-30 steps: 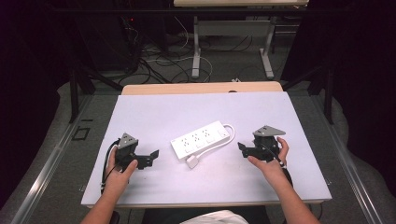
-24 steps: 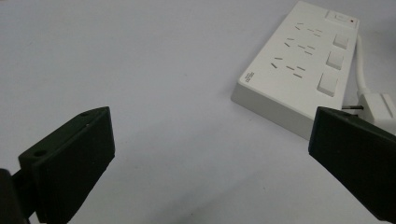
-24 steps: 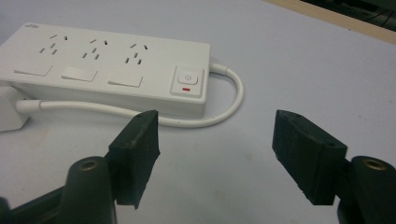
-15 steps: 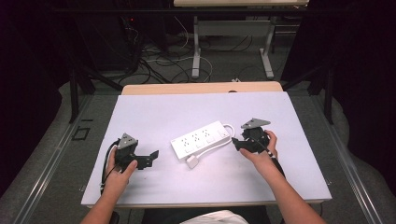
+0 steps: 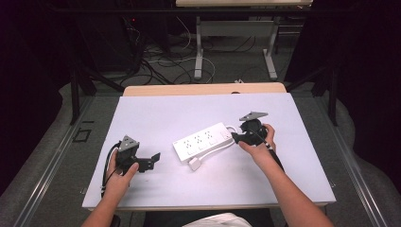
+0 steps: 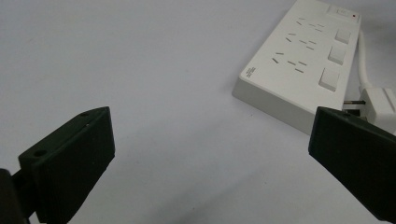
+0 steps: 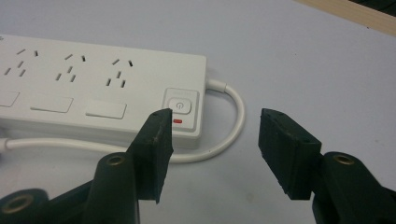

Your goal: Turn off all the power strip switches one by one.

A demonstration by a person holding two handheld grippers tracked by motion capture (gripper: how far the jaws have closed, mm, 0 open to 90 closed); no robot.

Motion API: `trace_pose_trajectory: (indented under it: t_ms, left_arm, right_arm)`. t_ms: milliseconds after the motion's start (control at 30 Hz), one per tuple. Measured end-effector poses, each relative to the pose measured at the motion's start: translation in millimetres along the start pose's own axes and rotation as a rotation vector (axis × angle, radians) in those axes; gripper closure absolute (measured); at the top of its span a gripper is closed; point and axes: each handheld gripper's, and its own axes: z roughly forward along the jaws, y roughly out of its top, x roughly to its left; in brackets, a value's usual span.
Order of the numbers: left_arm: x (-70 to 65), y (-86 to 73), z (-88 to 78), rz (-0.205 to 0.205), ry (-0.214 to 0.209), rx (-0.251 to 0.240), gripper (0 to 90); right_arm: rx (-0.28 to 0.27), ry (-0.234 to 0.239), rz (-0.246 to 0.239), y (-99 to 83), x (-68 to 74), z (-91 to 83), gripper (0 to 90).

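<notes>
White power strip (image 5: pixel 202 143): lies mid-surface (image 5: pixel 156 113), cord looped at its switch end.
Right tongs (image 7: pixel 215 140): half spread, just been closing, nothing between, beside the switch end.
Left tongs (image 6: pixel 210 154): spread wide, apart.

In the right gripper view the power strip (image 7: pixel 98 88) runs off the picture's left edge, so its far sockets and that end are cut away, and its white cord (image 7: pixel 233 116) passes behind the gripper's left jaw. In the left gripper view the plug (image 6: pixel 378 100) is clipped by the right edge and partly hidden behind the right jaw. In the high view the socket markings are too small to read, and the person's forearms leave at the bottom edge.
</notes>
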Motion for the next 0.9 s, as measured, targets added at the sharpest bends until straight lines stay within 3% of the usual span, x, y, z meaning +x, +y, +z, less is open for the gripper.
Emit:
trace_pose_trajectory:
  t_ms: [267,400,533,700,900]
  left_arm:
    - [0.3,-0.1,-0.2,0.001,-0.001,0.0,0.3]
    - [0.0,0.0,-0.3,0.002,-0.001,-0.001,0.3]
    - [0.3,-0.1,-0.2,0.003,-0.002,0.001,0.3]
    - [0.4,-0.3,-0.2,0.003,-0.003,0.003,0.3]
    - [0.5,-0.1,0.2,0.006,-0.003,0.001,0.3]
  right_arm:
    - [0.025,0.053,-0.027,14.3,1.8,9.6,55.2]
    - [0.048,0.05,-0.061,19.9,1.6,14.6,57.3]
    - [0.061,0.043,-0.063,24.1,2.0,18.1,57.9]
    - [0.069,0.068,-0.056,28.9,4.3,26.8,69.2]
    - [0.093,0.069,-0.083,32.2,8.4,35.1,75.2]
